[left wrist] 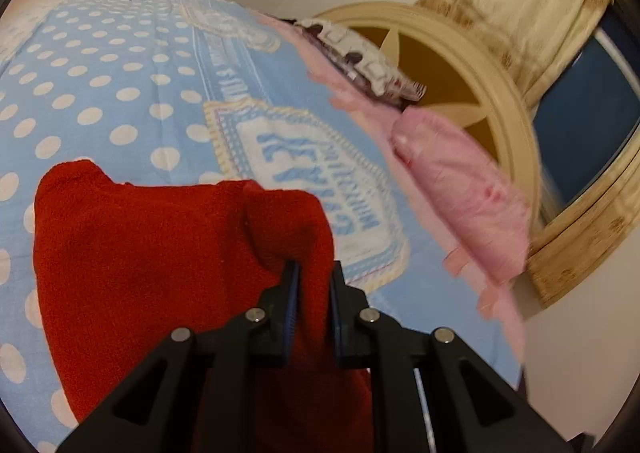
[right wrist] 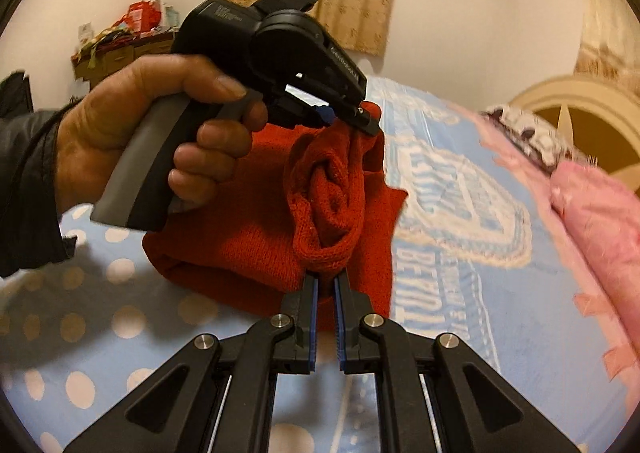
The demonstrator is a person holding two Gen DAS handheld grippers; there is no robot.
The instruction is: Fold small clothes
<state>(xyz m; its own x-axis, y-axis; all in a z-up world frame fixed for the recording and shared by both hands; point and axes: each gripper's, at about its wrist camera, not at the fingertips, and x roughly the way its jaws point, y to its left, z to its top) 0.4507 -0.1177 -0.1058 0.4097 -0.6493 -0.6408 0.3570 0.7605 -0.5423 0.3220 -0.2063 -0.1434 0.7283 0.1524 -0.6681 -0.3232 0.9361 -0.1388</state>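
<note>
A: Carrying the fold across, by my reading; the red knitted sweater [right wrist: 248, 249] hangs bunched between two grips above the blue polka-dot bedsheet [left wrist: 120, 93], part of its body lying on the sheet below.

B: And the tools?

A: The left gripper [left wrist: 314, 273] is nearly closed, its jaws pinching a thick fold of red knit; the right gripper [right wrist: 326, 281] is clamped tight on a rolled, ribbed edge of the same sweater; which edge, cuff or hem, I cannot tell.

B: Is the other hand in view?

A: The left hand [right wrist: 160, 133] shows in the right wrist view, wrapped round the grey handle; its gripper bites the sweater at the top of the bunch.

B: Anything close by?

A: A pink blanket [left wrist: 472, 205] lies at the bed's edge beside the cream headboard [left wrist: 516, 121]; well clear of the sweater.

B: The next move?

A: Probably lowering both held edges together onto the part already on the sheet, keeping the cloth taut between the grips so the layer lands flat; only then letting go; release early and the bunched knit likely drops in a heap.
</note>
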